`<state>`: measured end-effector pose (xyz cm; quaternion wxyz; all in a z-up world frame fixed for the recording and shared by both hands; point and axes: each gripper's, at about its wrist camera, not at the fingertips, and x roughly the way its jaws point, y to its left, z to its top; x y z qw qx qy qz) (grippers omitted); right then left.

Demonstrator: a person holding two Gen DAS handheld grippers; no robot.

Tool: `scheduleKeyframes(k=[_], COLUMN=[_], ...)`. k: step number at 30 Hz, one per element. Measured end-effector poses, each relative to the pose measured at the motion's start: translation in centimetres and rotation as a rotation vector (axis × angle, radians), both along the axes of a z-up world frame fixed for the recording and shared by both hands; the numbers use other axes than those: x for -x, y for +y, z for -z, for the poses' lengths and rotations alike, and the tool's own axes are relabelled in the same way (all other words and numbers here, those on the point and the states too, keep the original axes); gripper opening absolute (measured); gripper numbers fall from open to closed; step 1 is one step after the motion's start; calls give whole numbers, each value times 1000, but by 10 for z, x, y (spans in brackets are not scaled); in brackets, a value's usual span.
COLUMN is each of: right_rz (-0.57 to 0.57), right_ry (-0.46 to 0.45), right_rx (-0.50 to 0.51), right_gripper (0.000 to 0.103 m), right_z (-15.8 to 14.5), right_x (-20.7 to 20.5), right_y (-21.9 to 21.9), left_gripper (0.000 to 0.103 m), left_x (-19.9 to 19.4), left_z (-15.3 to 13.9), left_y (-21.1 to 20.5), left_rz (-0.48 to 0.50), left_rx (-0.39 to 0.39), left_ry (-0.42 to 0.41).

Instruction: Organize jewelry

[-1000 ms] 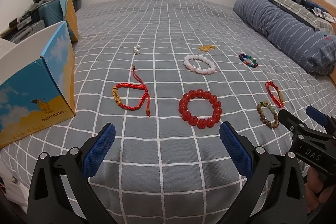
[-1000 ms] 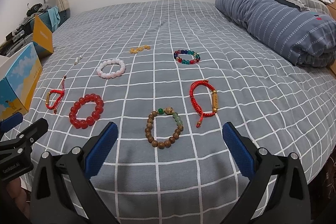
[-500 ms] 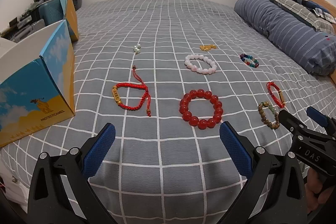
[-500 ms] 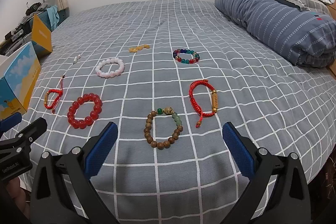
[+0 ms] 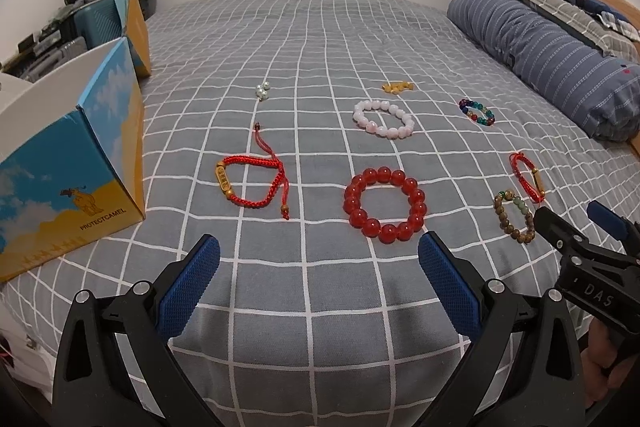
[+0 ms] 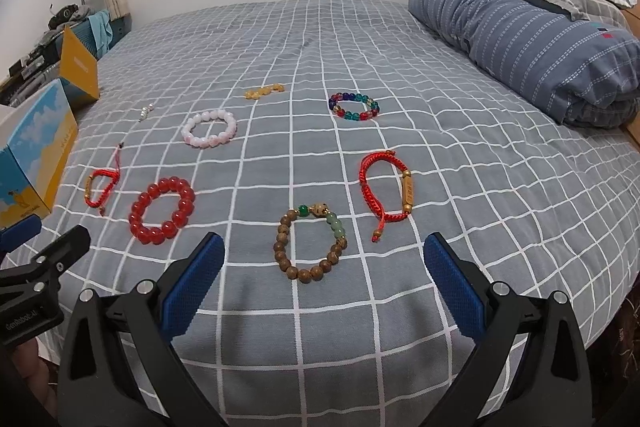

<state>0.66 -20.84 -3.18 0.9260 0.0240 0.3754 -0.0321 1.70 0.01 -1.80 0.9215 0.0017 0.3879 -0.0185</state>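
Several bracelets lie spread on the grey checked bed. My left gripper (image 5: 318,269) is open and empty, just short of a big red bead bracelet (image 5: 385,203) and a red cord bracelet (image 5: 253,179). My right gripper (image 6: 324,271) is open and empty, with a brown wooden bead bracelet (image 6: 310,247) just ahead between its fingers and a second red cord bracelet (image 6: 386,189) to its right. Farther off lie a pink bead bracelet (image 6: 209,127), a multicolour bead bracelet (image 6: 354,105), a small yellow piece (image 6: 264,91) and small pearls (image 5: 263,91).
An open blue and yellow cardboard box (image 5: 76,163) stands on the bed at the left, beside the left gripper. A rolled blue striped duvet (image 6: 528,43) lies along the right side. The bed's front edge runs just under both grippers.
Both grippers have eased slightly closer to the bracelets. Both stay open and empty; no jewelry has moved.
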Motion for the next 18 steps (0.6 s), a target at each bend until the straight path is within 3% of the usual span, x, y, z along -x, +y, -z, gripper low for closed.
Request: scheduleKeyframes(k=[3,9,14,18], right_rz=[-5,20,60,110], right_ry=[1,-34,-21,35], right_rx=[-67,-60,-25,12], right_gripper=[96,96,96,96], right_z=[-15,-53,-71,-68], right_x=[-1,-19,-62,-117], right_y=[-8,-18,-27,-36], left_gripper=[97,97,97,97], left_x=[-6,-27,-65,-103], left_z=[-7,-36,-55,-65], left_y=[1,-2,-9,-15], left_rz=[-8,-30,-26,-25], left_rx=[0,-22,-18,19], left_ry=[3,-30,-14,3])
